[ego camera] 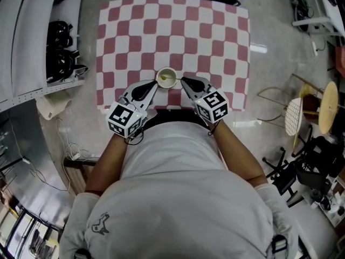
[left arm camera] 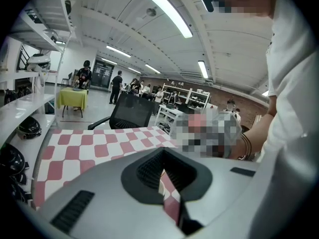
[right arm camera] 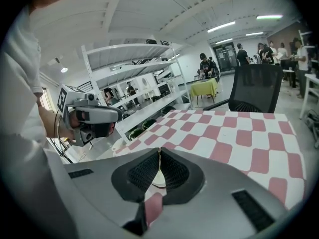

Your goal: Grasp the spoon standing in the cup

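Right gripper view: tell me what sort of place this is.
Probably a shared lab or workshop: white shelving racks, an office chair, and people around a yellow-clothed table behind.

The cup [ego camera: 166, 78] looks smooth and glossy; ceramic or plastic, I cannot tell. Beneath it the checked tablecloth [ego camera: 215, 31] is matt, like cloth. Flanking the cup, the left gripper [ego camera: 154, 83] and right gripper [ego camera: 183, 80] have matt grey plastic shells with black ribbed pads [right arm camera: 141, 173]. Around the cup's table the floor [ego camera: 272, 74] shines, polished. Nearer than the cup, the person's shirt [ego camera: 178, 188] is soft matt cloth.
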